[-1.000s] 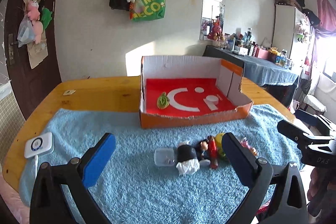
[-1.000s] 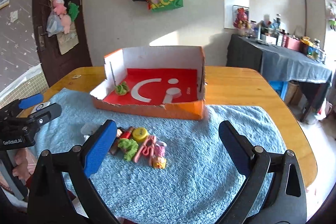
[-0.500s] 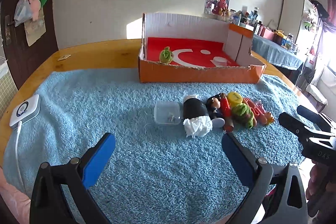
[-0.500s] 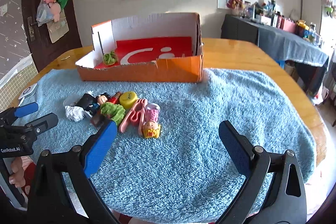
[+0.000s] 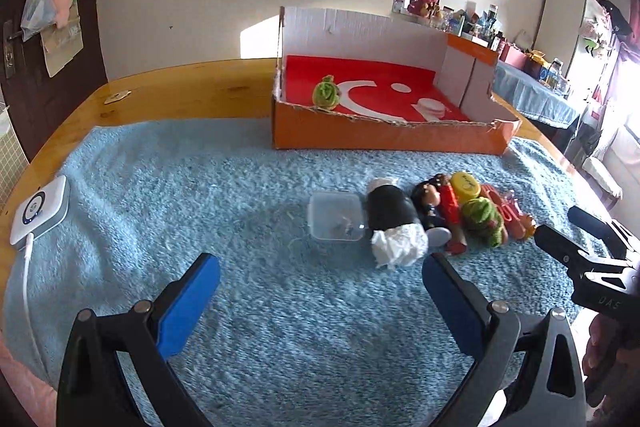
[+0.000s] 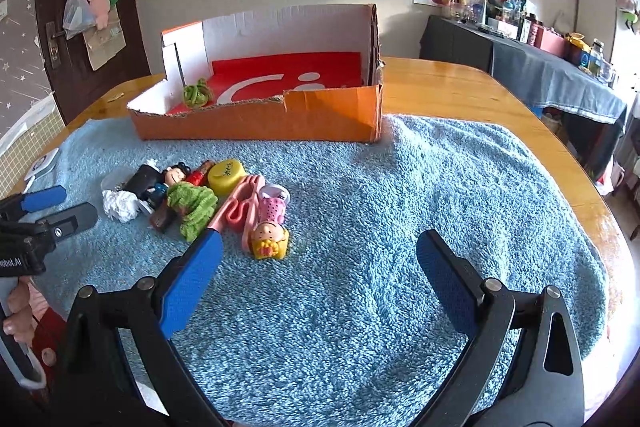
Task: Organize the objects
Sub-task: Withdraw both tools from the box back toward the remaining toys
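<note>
Left wrist view: left gripper (image 5: 320, 281) held spread wide, blue-padded fingers (image 5: 188, 303) grasping nothing, above the towel's near edge.
Right wrist view: right gripper (image 6: 318, 269) likewise released and bare, over the towel's near-right part.
Towel (image 6: 400, 227): light blue, shaggy terry pile, covering most of a glossy round wooden table (image 6: 440, 87).
Box (image 5: 384, 135): open cardboard tray at the towel's far edge, orange outer walls with a ragged torn front rim, white corrugated inner walls, red floor printed with white curves.
Box contents: one green knitted ball (image 5: 326, 93) near its left wall.
Loose cluster on the towel's middle, touching in a row: clear square plastic container (image 5: 336, 217) with small scraps inside; black cylinder (image 5: 390, 207) stuffed with crumpled white paper (image 5: 398, 247); dark-haired figurine (image 6: 170, 181); yellow round cap (image 6: 226, 177); green fuzzy knit piece (image 6: 192, 205); pink plastic clip (image 6: 240, 207); blonde doll (image 6: 268, 231) in a pink dotted dress.
Towel's left edge: white rounded-square device (image 5: 38, 209) with a cable.
</note>
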Tool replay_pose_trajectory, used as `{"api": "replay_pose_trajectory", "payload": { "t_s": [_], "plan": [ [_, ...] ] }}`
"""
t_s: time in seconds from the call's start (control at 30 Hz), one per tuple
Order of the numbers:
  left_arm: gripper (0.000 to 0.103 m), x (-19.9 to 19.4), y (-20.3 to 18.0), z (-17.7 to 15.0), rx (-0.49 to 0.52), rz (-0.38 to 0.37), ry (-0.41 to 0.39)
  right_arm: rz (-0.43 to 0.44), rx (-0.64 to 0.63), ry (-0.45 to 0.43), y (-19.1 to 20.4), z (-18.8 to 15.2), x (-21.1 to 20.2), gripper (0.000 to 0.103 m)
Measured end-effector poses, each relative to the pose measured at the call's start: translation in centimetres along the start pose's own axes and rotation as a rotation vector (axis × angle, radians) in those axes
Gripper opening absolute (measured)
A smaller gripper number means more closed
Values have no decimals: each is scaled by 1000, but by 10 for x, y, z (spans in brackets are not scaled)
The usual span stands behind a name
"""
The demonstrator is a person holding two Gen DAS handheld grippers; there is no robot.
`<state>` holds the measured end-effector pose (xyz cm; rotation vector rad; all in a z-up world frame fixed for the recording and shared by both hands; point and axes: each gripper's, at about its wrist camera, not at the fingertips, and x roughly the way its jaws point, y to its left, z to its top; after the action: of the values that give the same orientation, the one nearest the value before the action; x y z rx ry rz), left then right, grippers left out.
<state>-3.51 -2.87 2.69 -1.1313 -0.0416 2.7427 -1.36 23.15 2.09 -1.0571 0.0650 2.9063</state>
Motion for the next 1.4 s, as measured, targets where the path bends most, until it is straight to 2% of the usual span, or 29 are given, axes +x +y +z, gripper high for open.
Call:
{"api": "replay_pose_trajectory", "payload": {
  "t_s": [0.27,0.6,0.87,1.1,1.4],
  "plan": [
    [103,15,14,6,29,65,46,-21,7,49,-8,-2,14,99],
    [103,37,14,13,72,101,82,-24,11,62,-13,1,20,99],
    [103,41,29,20,39,121,95,-74,12,51,-25,5,20,99],
    [103,41,19,20,81,58,114,-22,12,69,-26,8,23,99],
    [103,49,4,31,153,89,116,0,-16,94,-20,8,28,99]
  ]
}}
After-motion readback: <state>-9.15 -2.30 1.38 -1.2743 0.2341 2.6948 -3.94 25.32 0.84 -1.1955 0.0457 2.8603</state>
